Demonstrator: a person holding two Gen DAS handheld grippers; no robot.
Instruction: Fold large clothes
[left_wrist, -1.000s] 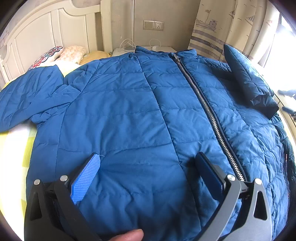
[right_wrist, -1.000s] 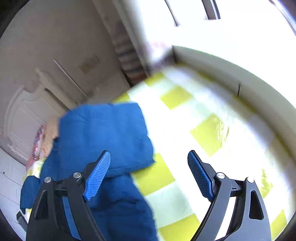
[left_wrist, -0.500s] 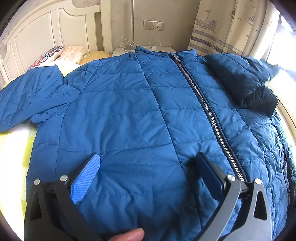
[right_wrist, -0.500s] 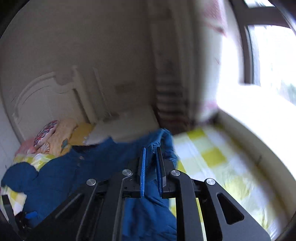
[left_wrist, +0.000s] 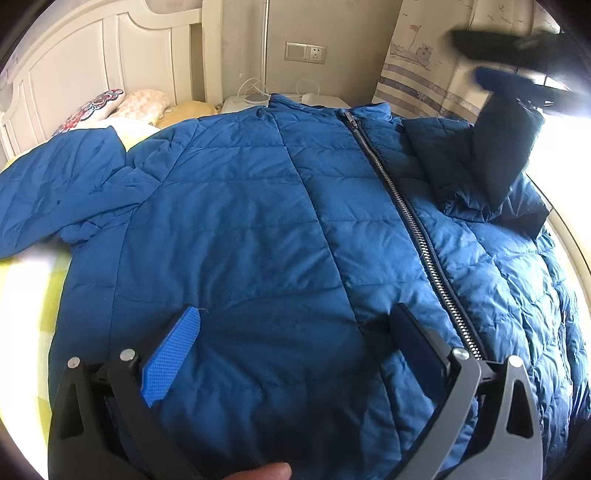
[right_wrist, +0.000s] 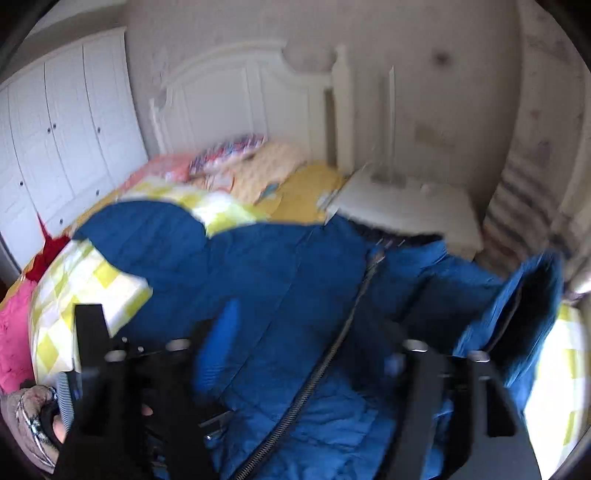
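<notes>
A blue quilted jacket (left_wrist: 258, 229) lies front up on the bed, its zipper (left_wrist: 417, 229) shut. My left gripper (left_wrist: 295, 314) hovers open over the lower front, nothing between its fingers. The jacket's right sleeve (left_wrist: 506, 147) stands up at the far right, cuff uppermost, just under my blurred right gripper (left_wrist: 509, 66). In the right wrist view the right gripper (right_wrist: 306, 347) is above the zipper (right_wrist: 332, 350) with its jaws opening. The sleeve (right_wrist: 517, 314) hangs to the right of them, not between them. The left sleeve (left_wrist: 59, 184) lies spread out.
A yellow-check sheet (right_wrist: 85, 280) covers the bed. Pillows (left_wrist: 140, 107) and a white headboard (left_wrist: 92, 66) are at the far end, beside a white nightstand (right_wrist: 406, 206) with cables. A curtain (left_wrist: 424, 66) hangs at the right, a wardrobe (right_wrist: 55, 147) at the left. Pink cloth (right_wrist: 14, 332) lies at the bed's left edge.
The right gripper swung from the bed's edge, shut on the right sleeve, raised it over the jacket, and its jaws now stand apart. The left gripper stayed still.
</notes>
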